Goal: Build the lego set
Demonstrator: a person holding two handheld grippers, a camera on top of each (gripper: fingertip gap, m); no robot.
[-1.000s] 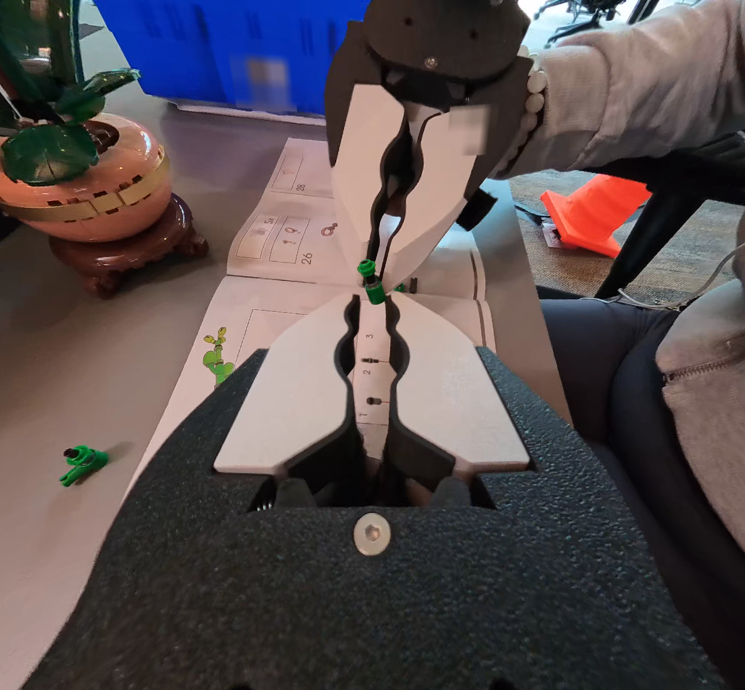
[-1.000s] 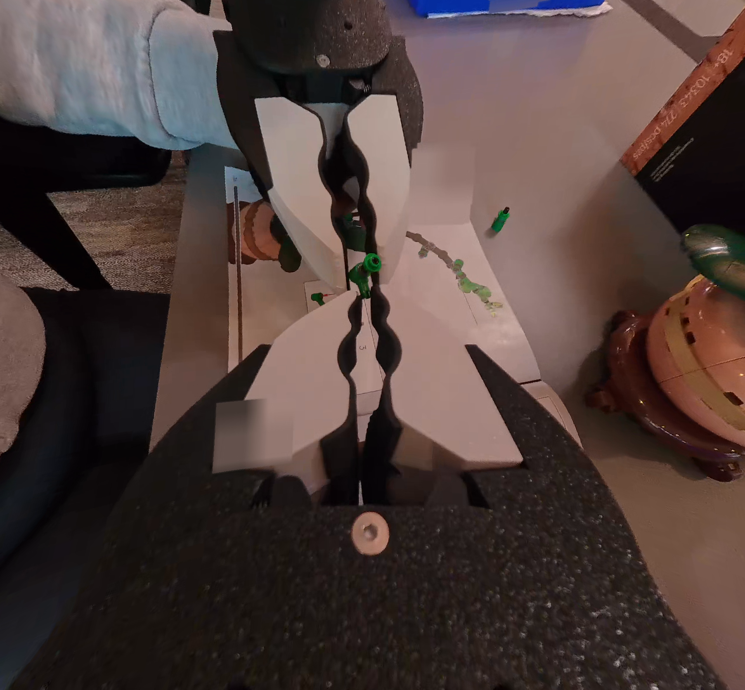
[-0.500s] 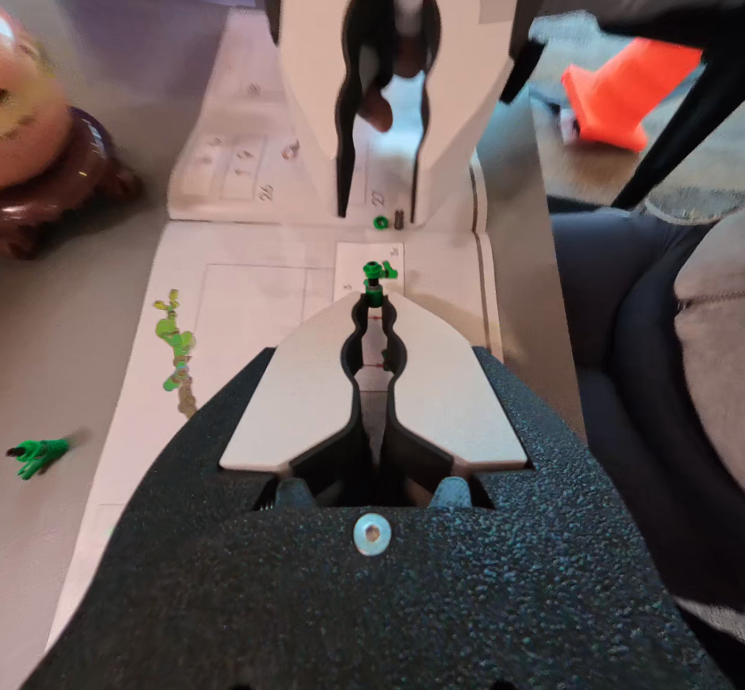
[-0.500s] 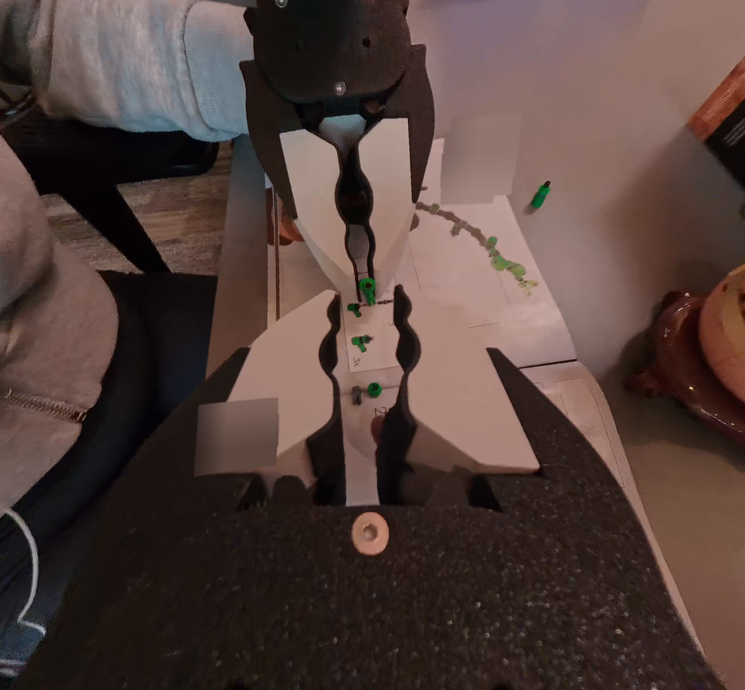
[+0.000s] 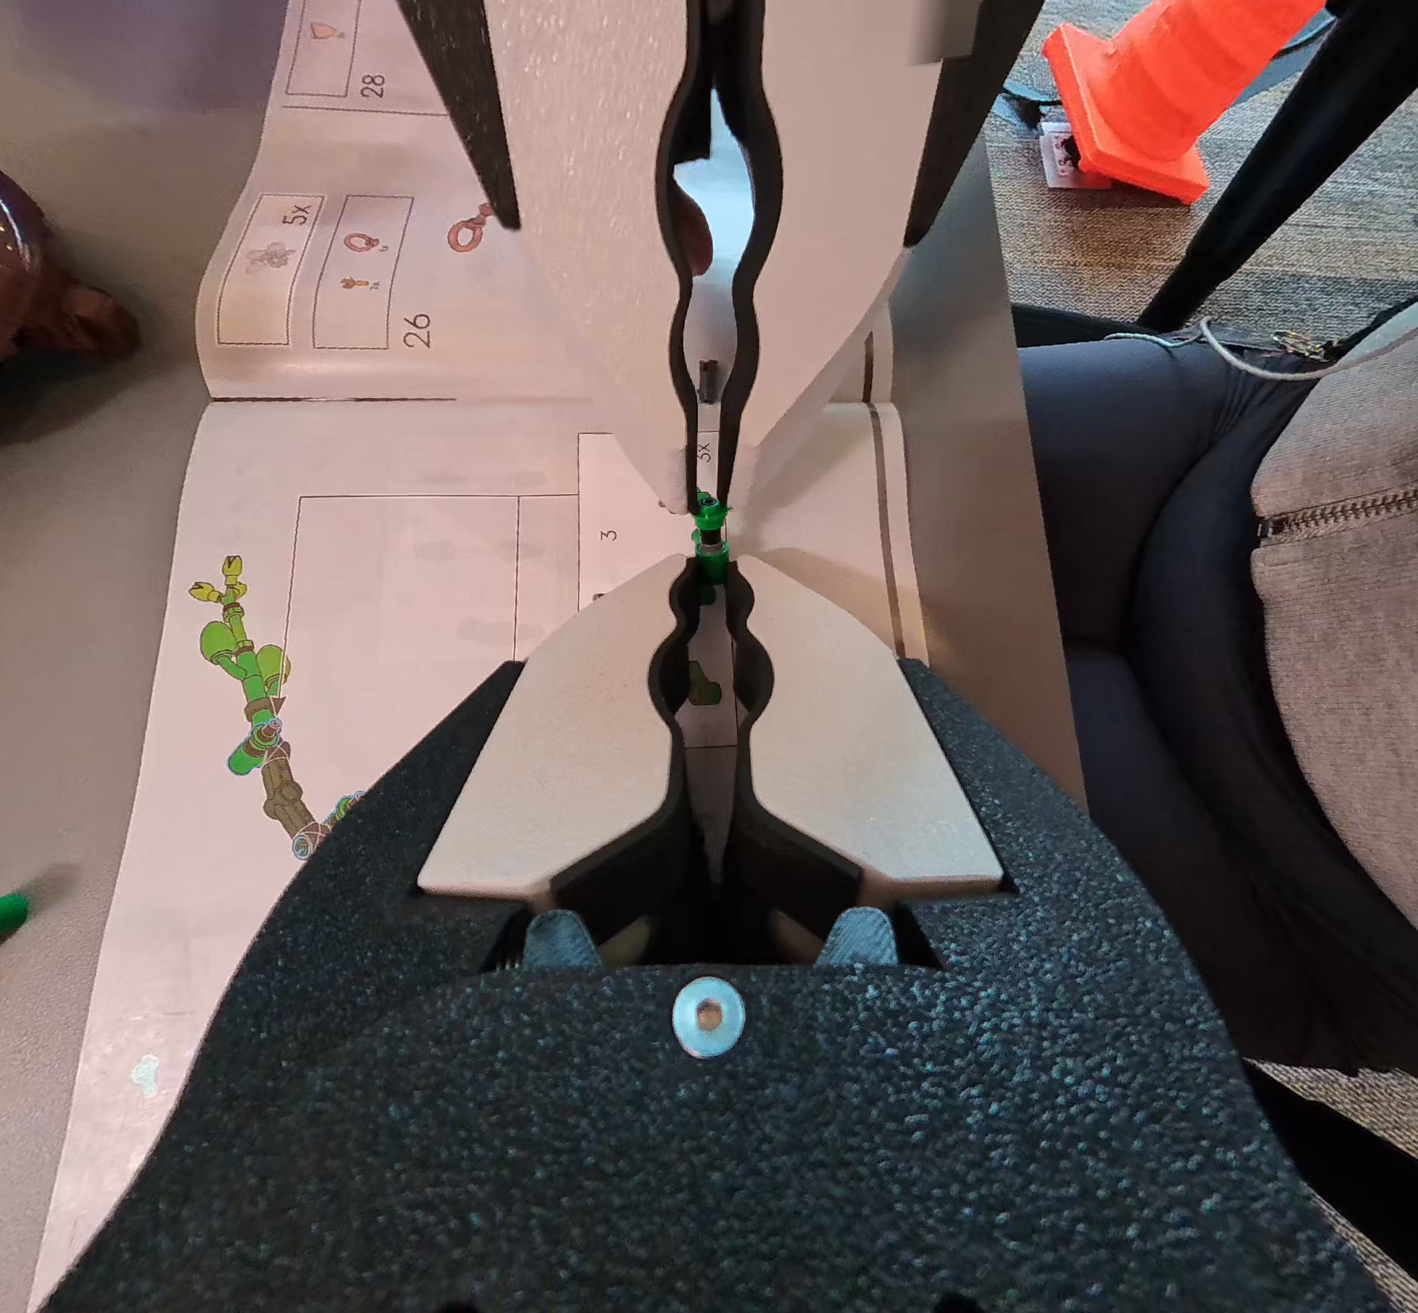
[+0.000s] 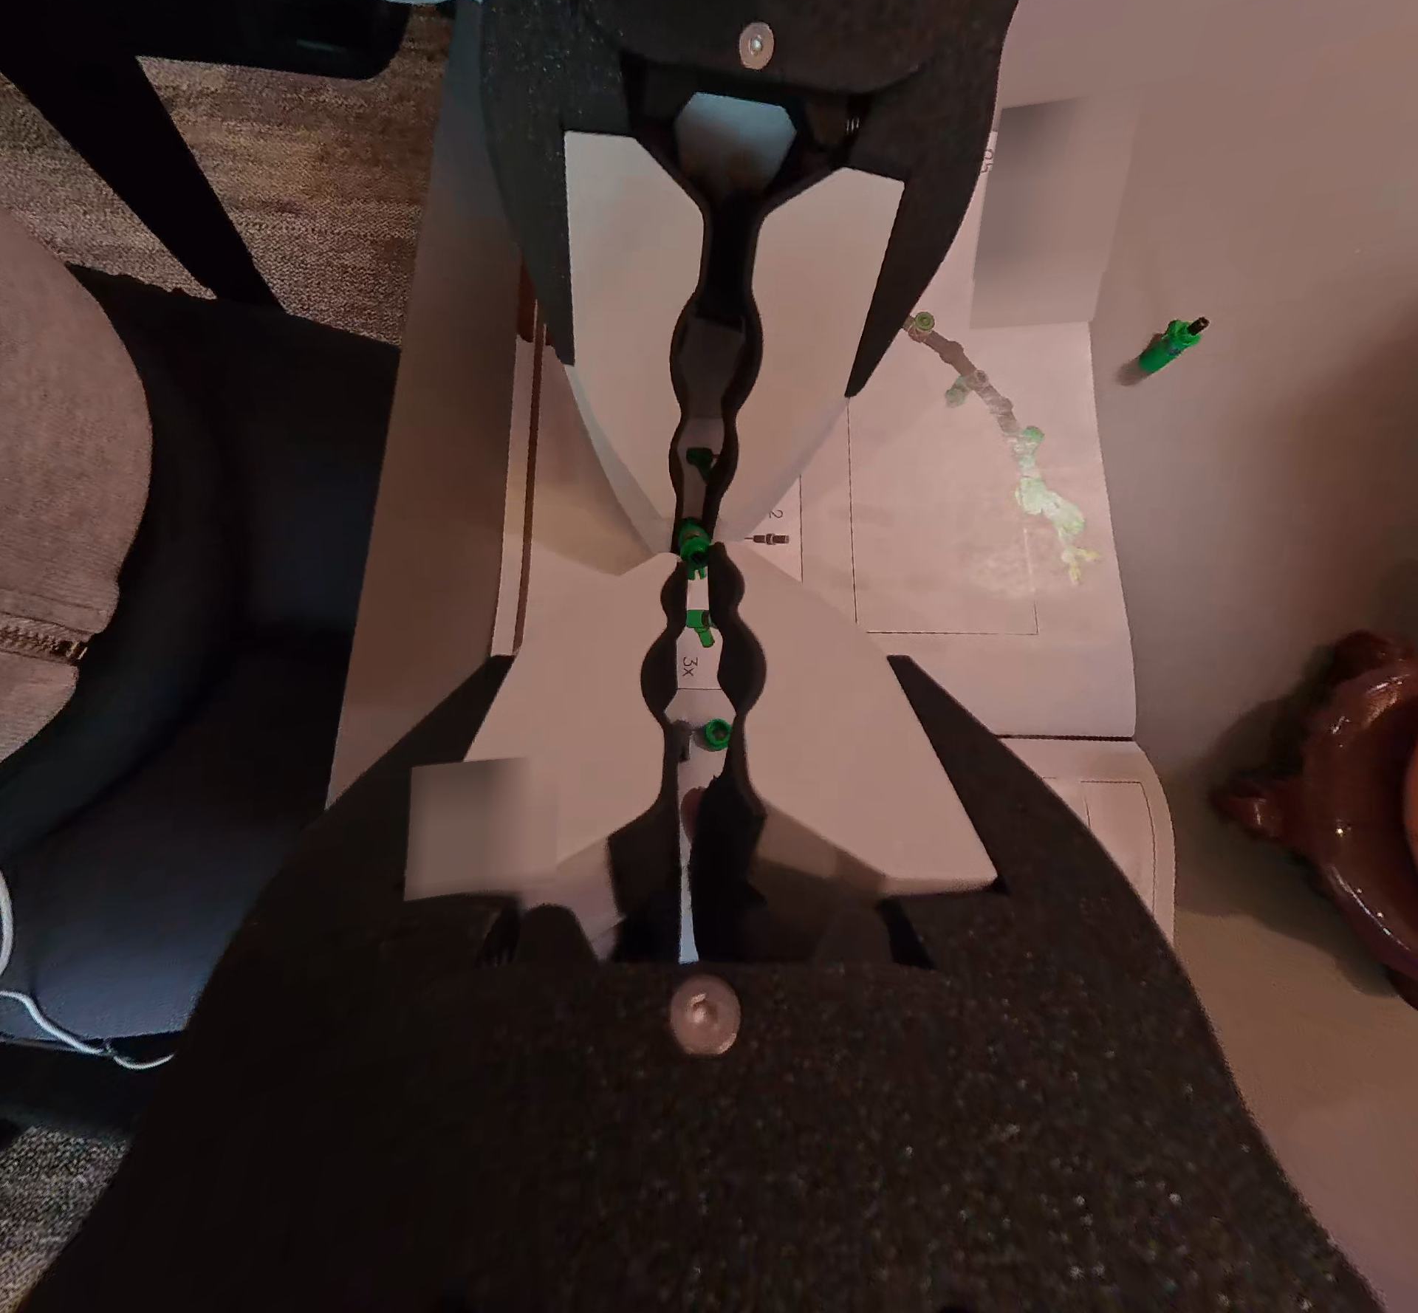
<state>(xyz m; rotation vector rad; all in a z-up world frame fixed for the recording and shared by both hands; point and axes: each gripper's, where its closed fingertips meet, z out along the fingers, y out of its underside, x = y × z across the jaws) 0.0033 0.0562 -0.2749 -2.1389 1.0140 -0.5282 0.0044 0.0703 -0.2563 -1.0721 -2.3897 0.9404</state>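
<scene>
The grey table top carries an open white instruction booklet filling the centre of both views, and above it the left gripper and right gripper meet tip to tip at frame centre. Each is clenched on one end of a small green plastic pin assembly with a black middle, whose long axis runs along the line joining the two grippers, equally near both. Only the right wrist view shows a loose green peg on the table at upper right; only the left wrist view shows an orange cone on the floor at upper right.
</scene>
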